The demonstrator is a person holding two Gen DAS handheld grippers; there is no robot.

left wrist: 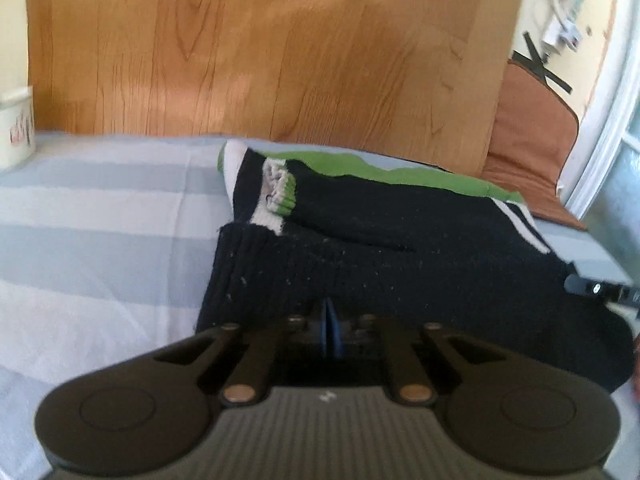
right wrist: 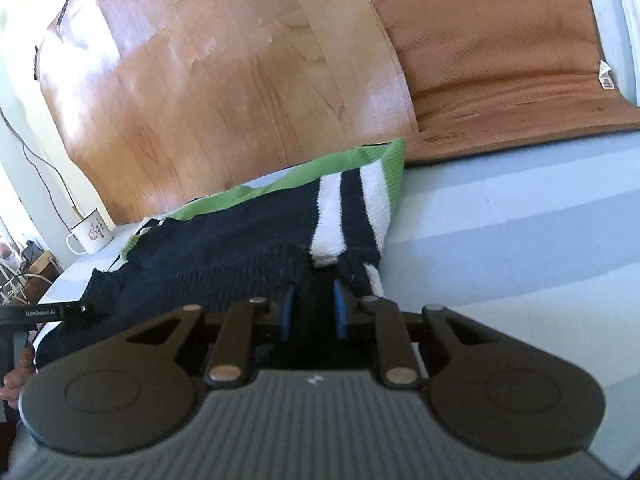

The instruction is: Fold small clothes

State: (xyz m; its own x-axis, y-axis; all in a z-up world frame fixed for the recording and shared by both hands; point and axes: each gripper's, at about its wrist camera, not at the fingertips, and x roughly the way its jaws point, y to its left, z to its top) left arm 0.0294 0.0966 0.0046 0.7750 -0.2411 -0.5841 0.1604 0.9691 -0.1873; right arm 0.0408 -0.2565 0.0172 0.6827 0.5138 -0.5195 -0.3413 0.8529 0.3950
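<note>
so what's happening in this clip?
A person is folding a small black knit garment with green and white trim on a striped bedsheet, one handheld gripper per hand. The left gripper is shut at the garment's near hem. The right gripper has dark fabric between its blue pads at the striped end. A mug stands by the wooden headboard.

The sweater (left wrist: 360, 248) lies on the bed (left wrist: 100, 220), before the headboard (left wrist: 260, 48). A mug (right wrist: 91, 231) sits at its left, a cushion (right wrist: 500, 60) behind at its right.
</note>
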